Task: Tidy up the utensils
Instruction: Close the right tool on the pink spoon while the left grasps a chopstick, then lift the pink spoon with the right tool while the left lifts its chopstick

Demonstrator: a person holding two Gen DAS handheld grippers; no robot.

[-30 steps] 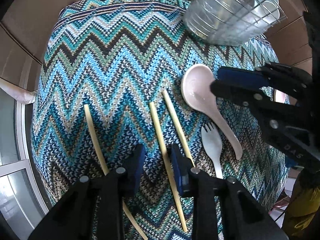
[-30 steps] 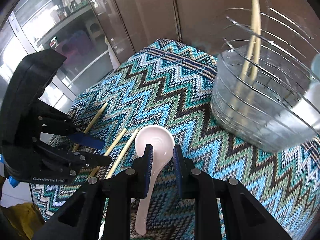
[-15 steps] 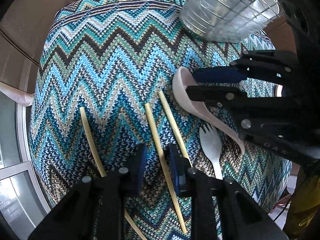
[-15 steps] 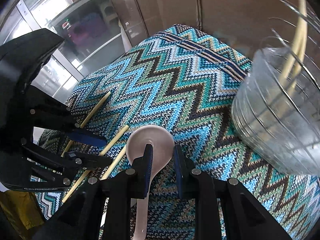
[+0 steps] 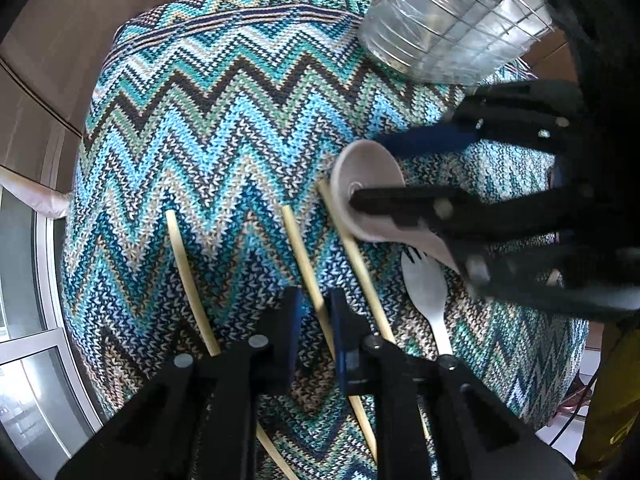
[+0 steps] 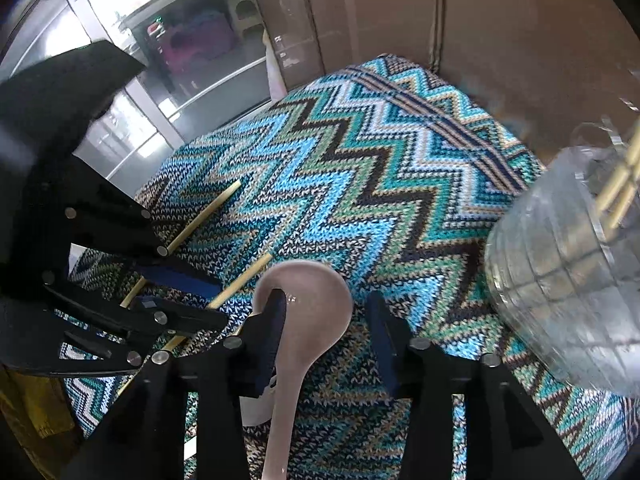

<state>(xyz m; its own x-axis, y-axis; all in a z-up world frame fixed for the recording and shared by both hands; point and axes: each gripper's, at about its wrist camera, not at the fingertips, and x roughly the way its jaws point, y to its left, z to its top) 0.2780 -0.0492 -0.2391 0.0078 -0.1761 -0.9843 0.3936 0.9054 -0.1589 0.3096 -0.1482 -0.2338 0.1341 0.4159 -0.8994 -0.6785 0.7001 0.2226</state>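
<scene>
Three pale chopsticks lie on the zigzag cloth (image 5: 220,120): a left one (image 5: 188,268), a middle one (image 5: 300,248) and a right one (image 5: 352,248). My left gripper (image 5: 317,320) points straight down, its jaws closing around the middle chopstick with small gaps on both sides. A white plastic fork (image 5: 426,288) lies to the right. The pink soup spoon (image 6: 312,320) lies under my right gripper (image 6: 326,312). One finger sits in the bowl, the other stands outside its right rim with a gap. The left wrist view shows that gripper (image 5: 370,172) over the spoon (image 5: 372,228).
A wire basket with a clear plastic liner (image 5: 440,40) stands at the table's back right and holds chopsticks (image 6: 620,192). Brown wall panels lie behind the small table, glass panes to its left. The cloth drops off at every table edge.
The left jaws have narrowed around the middle chopstick. The right gripper has come down and rolled, so the spoon's bowl, earlier beyond its fingertips, now lies between them.
</scene>
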